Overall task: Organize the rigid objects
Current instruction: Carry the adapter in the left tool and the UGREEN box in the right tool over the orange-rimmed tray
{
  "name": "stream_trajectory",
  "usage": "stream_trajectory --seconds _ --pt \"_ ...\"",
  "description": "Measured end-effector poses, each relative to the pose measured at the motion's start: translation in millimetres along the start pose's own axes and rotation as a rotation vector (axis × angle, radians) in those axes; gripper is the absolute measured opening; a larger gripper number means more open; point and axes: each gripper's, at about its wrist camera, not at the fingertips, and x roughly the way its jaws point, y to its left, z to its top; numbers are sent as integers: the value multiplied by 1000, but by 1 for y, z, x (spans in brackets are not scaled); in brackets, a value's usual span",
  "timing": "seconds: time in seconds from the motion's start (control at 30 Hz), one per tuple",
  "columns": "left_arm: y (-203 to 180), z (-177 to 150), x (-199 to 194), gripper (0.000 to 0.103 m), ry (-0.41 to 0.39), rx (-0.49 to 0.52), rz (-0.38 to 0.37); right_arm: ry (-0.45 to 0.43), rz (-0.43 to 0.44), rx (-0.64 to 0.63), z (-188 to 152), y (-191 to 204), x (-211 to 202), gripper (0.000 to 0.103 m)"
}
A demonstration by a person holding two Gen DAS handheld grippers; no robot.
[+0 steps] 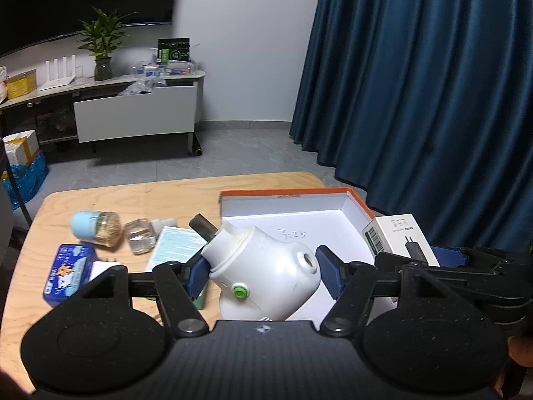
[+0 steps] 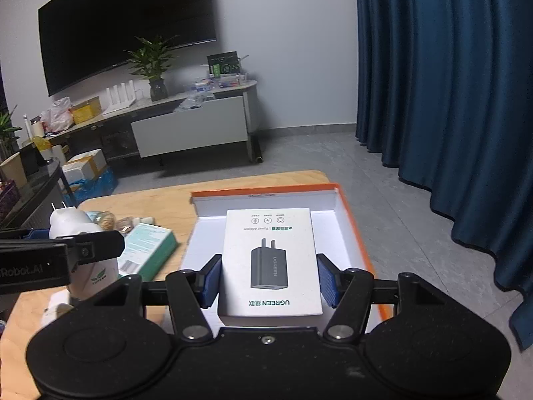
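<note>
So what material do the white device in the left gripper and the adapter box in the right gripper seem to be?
White device: likely hard plastic, smooth and slightly glossy, with moulded seams and highlights. Adapter box: probably matte printed cardboard, with flat faces and sharp folded edges.

Upper left, a big dark television (image 2: 126, 26) hangs on the pale wall (image 2: 283, 50) over a cluttered low cabinet (image 2: 186, 126) with a potted plant (image 2: 153, 66). Deep blue curtains (image 2: 443, 83) fill the right; grey tiled floor (image 2: 316, 160) below.

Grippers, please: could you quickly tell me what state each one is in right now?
Left gripper: shut on the white plug-in device.
Right gripper: shut on the white adapter box, over the orange-rimmed tray.
</note>
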Motion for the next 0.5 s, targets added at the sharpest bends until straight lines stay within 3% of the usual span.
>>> stream_trajectory --seconds 0.5 --pt "-23 9 35 68 41 31 -10 17 -20 -23 12 -19 32 71"
